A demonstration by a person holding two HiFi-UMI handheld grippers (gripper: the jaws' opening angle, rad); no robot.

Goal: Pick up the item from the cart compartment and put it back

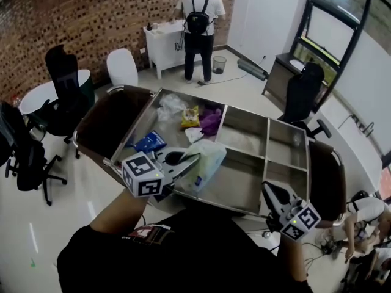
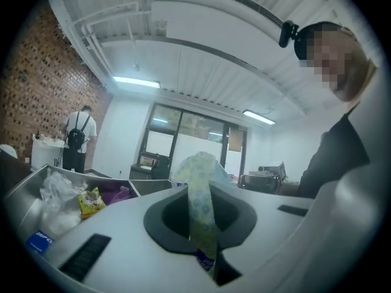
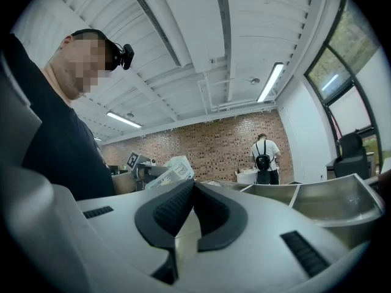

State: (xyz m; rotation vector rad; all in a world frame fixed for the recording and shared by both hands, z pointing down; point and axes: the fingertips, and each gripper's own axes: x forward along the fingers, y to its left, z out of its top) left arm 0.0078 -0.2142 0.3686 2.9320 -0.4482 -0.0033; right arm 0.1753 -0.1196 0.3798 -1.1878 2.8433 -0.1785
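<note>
My left gripper [image 1: 188,158] is shut on a pale soft packet [image 1: 204,161] with a light printed wrapper, held above the cart's middle compartment [image 1: 235,185]. In the left gripper view the packet [image 2: 200,206] stands pinched between the dark pads and rises above them. My right gripper [image 1: 272,193] hovers at the cart's near right edge with its jaws shut and nothing between them; in the right gripper view its pads [image 3: 183,209] meet at the tips. From there the packet [image 3: 171,171] shows at the left, in the other gripper.
The steel cart [image 1: 263,140] has several compartments. The far left one holds a yellow snack bag [image 1: 190,117], a purple bag [image 1: 211,121], clear plastic [image 1: 170,107] and a blue pack [image 1: 150,142]. A person with a backpack [image 1: 198,23] stands at a white counter. Office chairs [image 1: 303,96] stand around.
</note>
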